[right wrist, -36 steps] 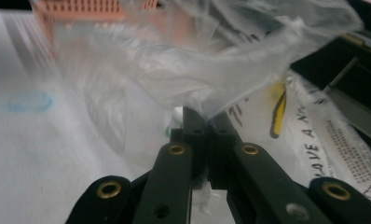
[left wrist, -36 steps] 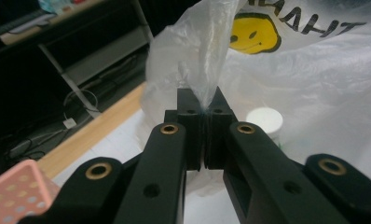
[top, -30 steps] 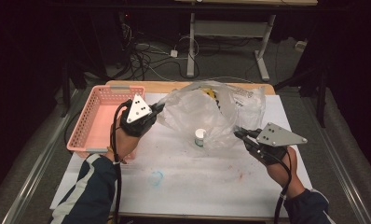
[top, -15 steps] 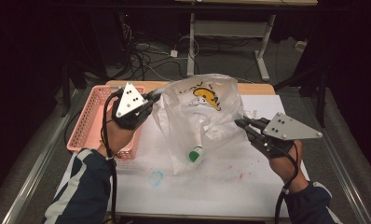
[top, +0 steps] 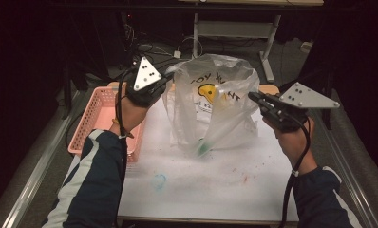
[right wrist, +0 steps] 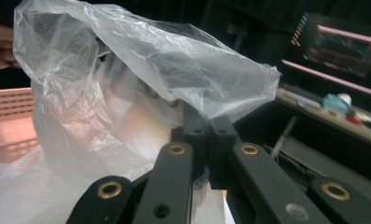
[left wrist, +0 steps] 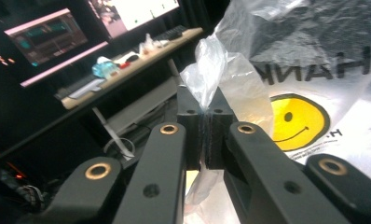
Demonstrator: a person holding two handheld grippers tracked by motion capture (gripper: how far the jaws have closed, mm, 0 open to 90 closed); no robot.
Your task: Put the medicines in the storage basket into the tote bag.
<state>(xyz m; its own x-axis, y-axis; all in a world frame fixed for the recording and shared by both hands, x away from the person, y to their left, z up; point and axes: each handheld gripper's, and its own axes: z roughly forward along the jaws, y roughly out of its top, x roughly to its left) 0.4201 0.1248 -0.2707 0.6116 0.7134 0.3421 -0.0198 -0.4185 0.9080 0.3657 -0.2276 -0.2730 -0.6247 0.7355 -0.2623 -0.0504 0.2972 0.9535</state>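
A clear plastic bag with a yellow smiley face hangs above the white table, stretched between both grippers. My left gripper is shut on the bag's left top edge; in the left gripper view the plastic is pinched between the closed jaws. My right gripper is shut on the bag's right edge, and the bag drapes over its jaws in the right gripper view. A small bottle with a green cap lies tilted inside the bag near its bottom.
A pink plastic basket stands at the table's left side under my left forearm. A faint blue ring mark sits on the table front. Behind the table are a desk frame, cables and monitors.
Both grippers have risen with the bag, lifting it off the table. The bottle, upright on the table a second ago, now hangs tilted inside the raised bag.
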